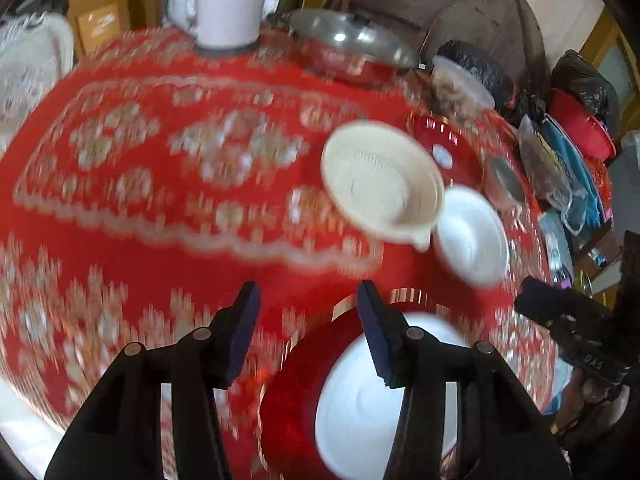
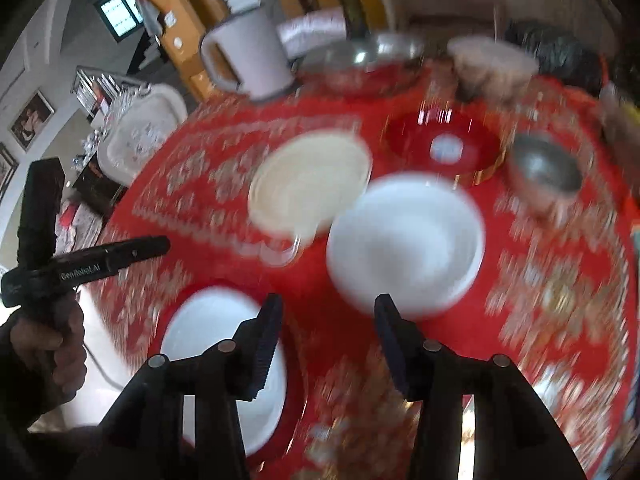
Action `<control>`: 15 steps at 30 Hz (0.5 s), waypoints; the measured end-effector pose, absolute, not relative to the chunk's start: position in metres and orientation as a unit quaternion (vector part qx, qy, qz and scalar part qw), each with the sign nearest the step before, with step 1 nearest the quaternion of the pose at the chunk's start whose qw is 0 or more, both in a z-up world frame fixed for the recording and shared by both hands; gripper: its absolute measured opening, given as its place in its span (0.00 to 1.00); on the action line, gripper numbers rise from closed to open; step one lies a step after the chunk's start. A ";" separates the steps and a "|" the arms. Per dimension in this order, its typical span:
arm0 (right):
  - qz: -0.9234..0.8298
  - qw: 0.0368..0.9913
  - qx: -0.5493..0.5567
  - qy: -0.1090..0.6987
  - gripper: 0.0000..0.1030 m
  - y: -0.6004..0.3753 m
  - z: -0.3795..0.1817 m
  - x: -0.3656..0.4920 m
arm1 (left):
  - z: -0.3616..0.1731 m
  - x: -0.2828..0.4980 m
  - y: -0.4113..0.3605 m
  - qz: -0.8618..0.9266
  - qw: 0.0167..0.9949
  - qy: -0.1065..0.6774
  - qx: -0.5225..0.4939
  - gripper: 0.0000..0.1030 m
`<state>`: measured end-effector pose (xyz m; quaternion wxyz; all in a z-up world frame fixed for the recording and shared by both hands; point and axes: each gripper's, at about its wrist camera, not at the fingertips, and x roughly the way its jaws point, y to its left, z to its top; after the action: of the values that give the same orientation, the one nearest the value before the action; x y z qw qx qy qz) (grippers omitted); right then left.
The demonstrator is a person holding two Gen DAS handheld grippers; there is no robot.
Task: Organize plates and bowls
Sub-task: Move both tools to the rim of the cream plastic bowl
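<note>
Your left gripper (image 1: 308,312) gapes empty above white bowl nested on red plate (image 1: 292,392), lower centre | right gripper (image 2: 328,328) empty, spread toward loose round white bowl (image 2: 404,240) mid-frame, likely next to stack.

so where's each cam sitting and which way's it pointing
Left wrist: on the left gripper, facing across the red tablecloth, above a white bowl on a red plate; the right gripper shows at right.
Right wrist: on the right gripper, facing a white bowl; the left hand shows.
Shared: cream bowl, white kettle.
</note>
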<state>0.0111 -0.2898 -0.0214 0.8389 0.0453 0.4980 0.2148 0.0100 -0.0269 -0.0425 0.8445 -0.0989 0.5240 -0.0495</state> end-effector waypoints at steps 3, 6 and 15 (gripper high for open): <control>0.212 0.860 0.032 0.464 0.62 -0.291 -0.006 0.040 | -0.037 0.047 -0.035 -0.057 0.852 0.515 -0.078 0.50; 0.210 0.865 0.017 0.455 0.62 -0.283 -0.005 0.068 | -0.045 0.073 -0.039 -0.062 0.851 0.518 -0.061 0.50; 0.229 0.851 -0.007 0.473 0.61 -0.249 -0.036 0.129 | -0.083 0.111 -0.036 -0.075 0.830 0.549 -0.063 0.50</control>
<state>0.1291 -0.2495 -0.0364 0.8506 -0.0067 0.4734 0.2286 0.1113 -0.0363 -0.0829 0.8303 -0.0630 0.5487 -0.0749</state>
